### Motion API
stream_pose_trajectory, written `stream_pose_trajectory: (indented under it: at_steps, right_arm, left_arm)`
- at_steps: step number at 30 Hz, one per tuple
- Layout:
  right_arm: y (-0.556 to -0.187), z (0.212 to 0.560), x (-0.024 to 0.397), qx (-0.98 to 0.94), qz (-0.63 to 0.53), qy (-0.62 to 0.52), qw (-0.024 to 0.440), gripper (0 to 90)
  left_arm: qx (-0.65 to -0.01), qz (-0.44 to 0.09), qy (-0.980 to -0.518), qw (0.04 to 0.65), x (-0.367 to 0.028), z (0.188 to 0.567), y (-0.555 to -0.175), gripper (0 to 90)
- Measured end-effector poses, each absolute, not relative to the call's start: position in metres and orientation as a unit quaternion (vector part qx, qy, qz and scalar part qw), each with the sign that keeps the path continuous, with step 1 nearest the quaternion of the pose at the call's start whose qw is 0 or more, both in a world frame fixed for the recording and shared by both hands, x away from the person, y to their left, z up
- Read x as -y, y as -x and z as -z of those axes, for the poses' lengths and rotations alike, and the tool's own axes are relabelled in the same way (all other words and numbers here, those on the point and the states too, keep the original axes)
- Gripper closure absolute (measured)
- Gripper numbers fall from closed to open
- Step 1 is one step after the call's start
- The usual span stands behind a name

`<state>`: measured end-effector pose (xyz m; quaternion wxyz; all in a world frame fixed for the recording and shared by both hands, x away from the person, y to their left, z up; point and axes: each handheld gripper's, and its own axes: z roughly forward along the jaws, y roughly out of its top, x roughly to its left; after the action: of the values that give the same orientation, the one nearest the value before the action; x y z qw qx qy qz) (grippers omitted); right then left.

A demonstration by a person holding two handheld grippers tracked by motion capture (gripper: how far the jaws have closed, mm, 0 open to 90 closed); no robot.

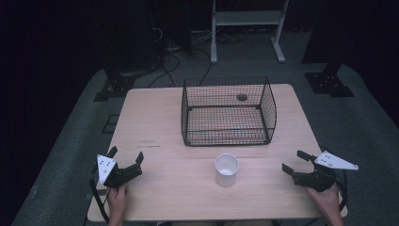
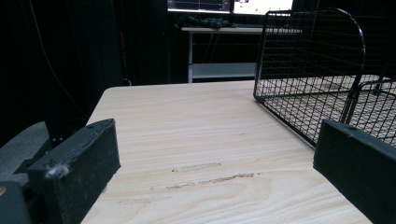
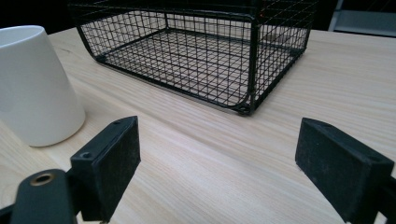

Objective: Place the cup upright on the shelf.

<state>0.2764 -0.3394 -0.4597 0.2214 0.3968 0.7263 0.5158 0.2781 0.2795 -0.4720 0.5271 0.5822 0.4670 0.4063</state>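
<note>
A white cup (image 1: 227,169) stands upright near the front middle of the wooden table (image 1: 155,122); its side appears at the left of the right gripper view as the cup (image 3: 32,84). Behind it sits a black wire basket (image 1: 228,112), seen also as the basket (image 2: 322,79) and the basket (image 3: 196,51). My left gripper (image 1: 126,155) rests at the front left, open, nothing between its jaws. At the front right my right gripper (image 1: 295,161) is open too and holds nothing. In their own views, the left gripper (image 2: 219,158) and right gripper (image 3: 219,154) frame bare tabletop.
A small dark round hole (image 1: 242,97) sits in the tabletop behind the basket. Beyond the table stand a white frame (image 1: 247,28) and black stand feet (image 1: 329,82) on grey floor. A desk with screens (image 2: 219,23) lies in the dark background.
</note>
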Motion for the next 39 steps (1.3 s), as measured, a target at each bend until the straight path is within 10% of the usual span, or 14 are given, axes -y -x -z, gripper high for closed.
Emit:
stream_pose_trajectory:
  at_steps: [39]
  right_arm:
    - [-0.27, 0.421, 0.253, -0.802, -0.522, -0.253, 0.141, 3.6]
  left_arm:
    - [-0.462, -0.407, -0.581, 0.532, -0.279, 0.471, -0.276, 0.0]
